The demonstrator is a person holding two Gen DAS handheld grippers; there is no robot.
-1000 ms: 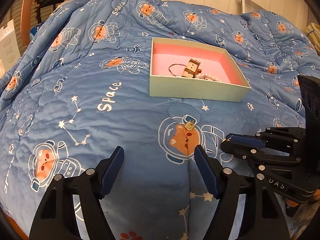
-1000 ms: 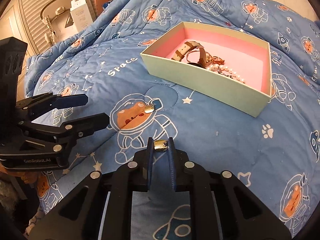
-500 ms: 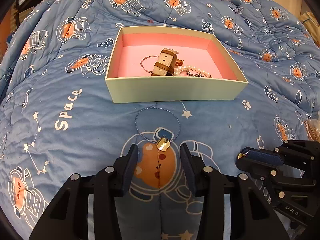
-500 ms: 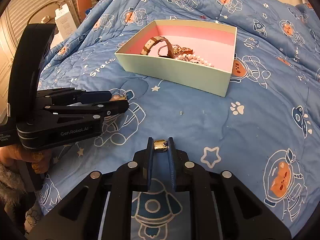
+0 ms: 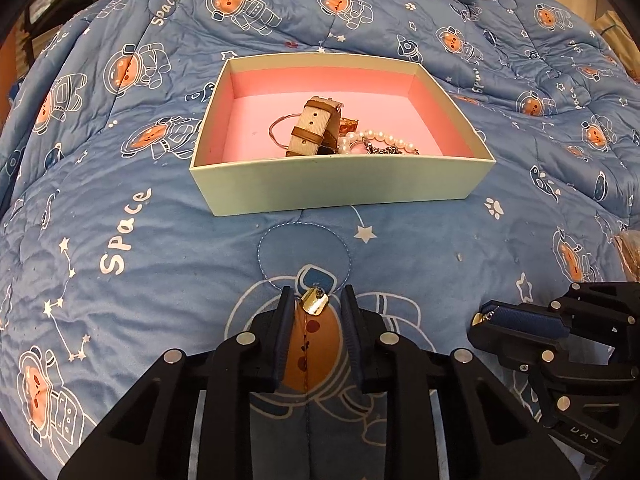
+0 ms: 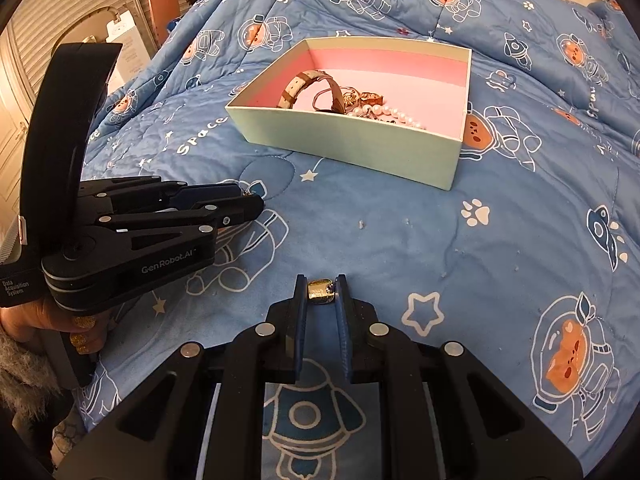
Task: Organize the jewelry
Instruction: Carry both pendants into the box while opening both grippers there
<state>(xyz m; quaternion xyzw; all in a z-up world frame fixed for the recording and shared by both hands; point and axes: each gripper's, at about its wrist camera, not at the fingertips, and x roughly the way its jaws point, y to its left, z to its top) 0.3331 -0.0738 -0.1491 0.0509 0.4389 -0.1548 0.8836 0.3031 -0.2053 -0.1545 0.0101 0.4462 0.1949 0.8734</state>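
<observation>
A small gold earring (image 5: 315,301) lies on the blue space-print quilt (image 5: 120,200), just short of the pale green box (image 5: 340,186) with the pink inside. My left gripper (image 5: 316,299) straddles it with its jaws closing; a gap shows on both sides of the piece. In the right wrist view my right gripper (image 6: 321,290) is shut on a matching gold earring (image 6: 321,292), held above the quilt (image 6: 400,240). The box (image 6: 340,138) holds a beige watch strap (image 5: 314,128), a pearl bracelet (image 5: 384,138) and other gold pieces.
A person's hand (image 6: 80,332) with gold nails holds the left gripper (image 6: 252,202). The right gripper (image 5: 484,316) sits low on the right of the left wrist view. Beyond the bed's left edge stand a white box (image 6: 128,48) and slatted doors.
The left gripper has moved forward toward the box and its fingers have narrowed around the gold earring on the quilt. The right gripper keeps its grip and has shifted slightly.
</observation>
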